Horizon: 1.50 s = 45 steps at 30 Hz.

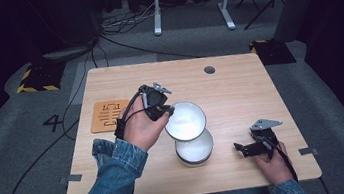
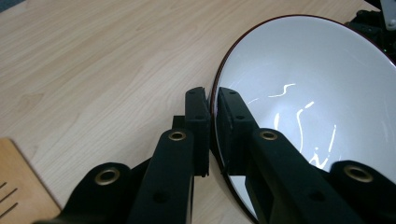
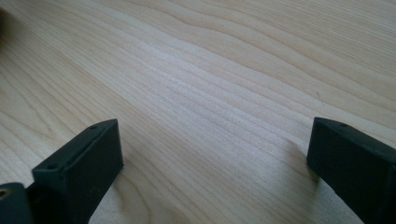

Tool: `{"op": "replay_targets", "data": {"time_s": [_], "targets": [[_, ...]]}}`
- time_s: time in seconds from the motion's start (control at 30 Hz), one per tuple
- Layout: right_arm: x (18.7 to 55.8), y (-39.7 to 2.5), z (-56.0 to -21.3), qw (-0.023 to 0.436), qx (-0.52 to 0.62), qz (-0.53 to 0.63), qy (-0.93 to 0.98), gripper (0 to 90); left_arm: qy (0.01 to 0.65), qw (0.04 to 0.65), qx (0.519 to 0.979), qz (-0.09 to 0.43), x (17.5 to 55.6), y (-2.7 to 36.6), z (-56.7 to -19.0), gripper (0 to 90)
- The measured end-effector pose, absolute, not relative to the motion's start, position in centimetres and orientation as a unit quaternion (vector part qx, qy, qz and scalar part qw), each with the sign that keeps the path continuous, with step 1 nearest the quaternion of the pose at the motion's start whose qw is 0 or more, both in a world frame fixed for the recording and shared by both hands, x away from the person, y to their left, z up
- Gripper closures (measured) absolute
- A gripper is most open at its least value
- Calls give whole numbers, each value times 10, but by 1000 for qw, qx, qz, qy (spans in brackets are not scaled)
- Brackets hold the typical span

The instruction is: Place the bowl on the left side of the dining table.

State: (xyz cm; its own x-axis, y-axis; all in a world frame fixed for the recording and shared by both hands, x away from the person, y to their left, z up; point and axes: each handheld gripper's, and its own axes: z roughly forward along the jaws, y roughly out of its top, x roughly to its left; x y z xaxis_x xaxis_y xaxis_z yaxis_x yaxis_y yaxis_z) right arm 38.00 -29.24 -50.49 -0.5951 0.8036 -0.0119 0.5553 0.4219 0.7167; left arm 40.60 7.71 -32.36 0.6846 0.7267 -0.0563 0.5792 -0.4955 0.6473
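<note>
While your left gripper pinches the rim of the upper white bowl, tilted over the lower bowl, your right gripper sits wide open and empty at 3 o'clock.

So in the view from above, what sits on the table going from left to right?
Wooden coaster → left gripper, shut on the rim of the tilted bowl → right gripper, open and empty. A second bowl stands under the tilted one, so it has no clear place in the order.
</note>
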Motion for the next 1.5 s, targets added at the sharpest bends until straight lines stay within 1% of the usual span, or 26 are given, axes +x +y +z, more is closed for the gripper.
{"op": "replay_targets", "data": {"time_s": [0.1, 0.13, 0.23, 0.33, 0.5, 0.63, 0.7, 0.87, 1.03, 1.17, 1.33, 1.5], "targets": [[380, -292, -505, 180, 412, 345, 824, 34, 390, 335, 851, 111, 411, 85, -322, 832], [380, -292, -505, 180, 412, 345, 824, 34, 397, 330, 847, 128, 414, 91, -321, 832], [380, -292, -505, 181, 414, 344, 823, 34, 409, 329, 842, 123, 417, 98, -322, 832], [381, -292, -505, 184, 411, 346, 823, 34, 419, 324, 838, 135, 424, 109, -320, 832], [381, -292, -505, 184, 412, 346, 823, 34, 425, 322, 834, 139, 432, 122, -318, 832], [381, -292, -505, 185, 412, 346, 823, 34, 436, 322, 830, 133, 439, 128, -320, 831], [381, -292, -505, 185, 412, 346, 822, 34, 452, 322, 820, 141, 448, 132, -322, 831], [381, -292, -505, 185, 412, 346, 822, 34, 462, 314, 817, 145, 459, 139, -323, 832], [381, -292, -505, 185, 412, 346, 822, 34, 481, 315, 804, 150, 469, 150, -325, 832], [381, -292, -505, 185, 412, 346, 822, 35, 506, 313, 791, 145, 479, 158, -325, 830], [381, -292, -505, 184, 413, 346, 822, 37, 532, 300, 777, 154, 494, 170, -324, 831], [380, -292, -505, 183, 412, 346, 823, 43, 543, 300, 768, 158, 499, 179, -327, 831]]}}
